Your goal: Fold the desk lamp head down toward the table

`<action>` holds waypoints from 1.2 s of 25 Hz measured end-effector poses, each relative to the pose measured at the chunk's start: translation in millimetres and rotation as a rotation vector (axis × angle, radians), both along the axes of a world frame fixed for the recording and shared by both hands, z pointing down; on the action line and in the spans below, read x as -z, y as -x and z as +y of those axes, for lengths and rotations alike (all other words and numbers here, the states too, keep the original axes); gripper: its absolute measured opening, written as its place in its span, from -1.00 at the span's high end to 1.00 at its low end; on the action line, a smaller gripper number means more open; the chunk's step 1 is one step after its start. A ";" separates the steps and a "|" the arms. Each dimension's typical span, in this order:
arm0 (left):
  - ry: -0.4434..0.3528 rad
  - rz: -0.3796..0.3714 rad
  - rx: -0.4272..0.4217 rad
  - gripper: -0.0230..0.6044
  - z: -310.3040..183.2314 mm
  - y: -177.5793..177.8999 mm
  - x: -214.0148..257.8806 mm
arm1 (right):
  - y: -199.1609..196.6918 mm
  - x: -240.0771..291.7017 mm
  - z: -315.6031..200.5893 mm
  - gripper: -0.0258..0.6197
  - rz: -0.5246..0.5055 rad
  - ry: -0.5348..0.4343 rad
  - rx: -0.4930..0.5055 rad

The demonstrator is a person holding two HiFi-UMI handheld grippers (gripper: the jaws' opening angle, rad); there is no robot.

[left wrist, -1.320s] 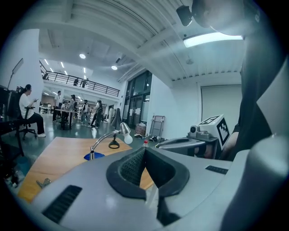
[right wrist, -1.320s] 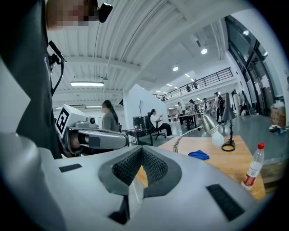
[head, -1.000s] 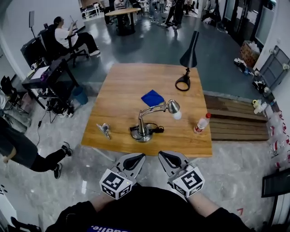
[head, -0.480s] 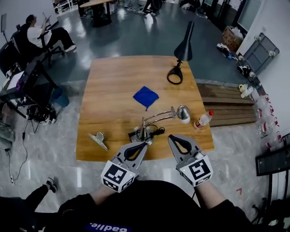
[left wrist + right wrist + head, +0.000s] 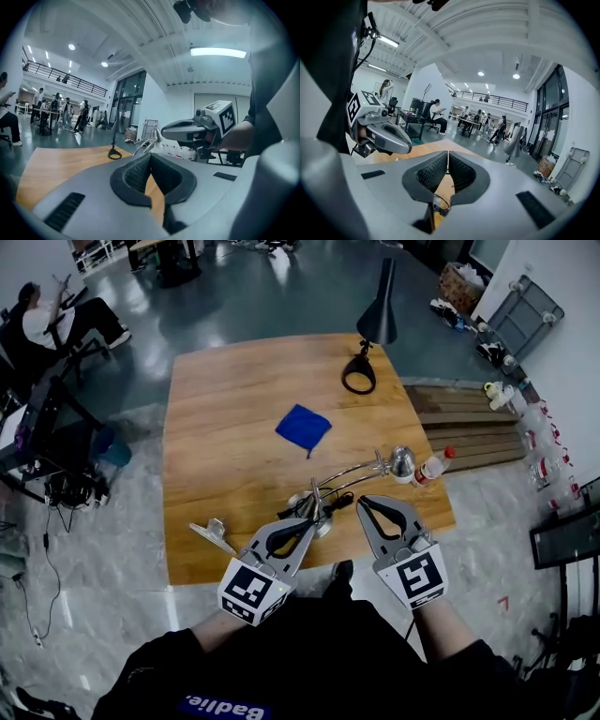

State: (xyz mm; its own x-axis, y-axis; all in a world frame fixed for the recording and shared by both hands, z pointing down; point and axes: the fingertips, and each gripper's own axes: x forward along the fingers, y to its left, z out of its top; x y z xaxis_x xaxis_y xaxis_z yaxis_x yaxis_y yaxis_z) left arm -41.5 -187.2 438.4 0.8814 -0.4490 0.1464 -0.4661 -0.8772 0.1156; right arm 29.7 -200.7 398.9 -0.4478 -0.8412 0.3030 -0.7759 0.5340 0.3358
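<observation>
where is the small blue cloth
Head view: the blue cloth lies centrally on the wooden table, between the black desk lamp beyond it and the silver gooseneck lamp nearer the person.

Cool, even light is pouring down from a ceiling strip (image 5: 218,52) and round spots (image 5: 480,73); the glossy floor (image 5: 272,296) is throwing back soft glare, and the wooden surface (image 5: 225,418) is showing barely any shadow. Fisheye is bending every edge, dark vignetting is ringing both gripper views, and the left tool (image 5: 150,164) is blurring near the lens.

The left hand-held gripper (image 5: 150,154), jaws together and empty, points across the wooden table (image 5: 51,164).
</observation>
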 end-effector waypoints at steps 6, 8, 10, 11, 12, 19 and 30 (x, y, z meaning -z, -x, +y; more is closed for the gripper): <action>0.032 -0.028 -0.009 0.90 -10.6 1.8 -15.8 | 0.8 -0.7 -10.7 0.90 0.023 0.001 -0.009; 0.041 -0.042 -0.006 0.90 -14.3 2.4 -21.3 | -2.1 -2.3 -13.2 0.90 0.095 -0.012 0.015; 0.051 -0.051 0.007 0.90 -19.4 3.6 -27.0 | -4.5 -6.2 -15.5 0.90 0.139 -0.004 0.020; 0.058 -0.054 0.012 0.90 -21.4 3.9 -30.3 | -5.5 -8.3 -16.7 0.90 0.153 0.004 0.017; 0.065 -0.059 0.016 0.89 -22.8 3.8 -33.9 | -6.6 -9.8 -18.1 0.90 0.163 0.012 0.011; 0.102 -0.111 0.031 0.80 -38.3 -2.8 -68.2 | -14.7 -15.3 -35.1 0.58 0.309 0.050 0.002; 0.138 -0.191 0.043 0.56 -56.5 -16.2 -114.3 | -28.0 -49.3 -46.5 0.31 0.671 0.142 0.011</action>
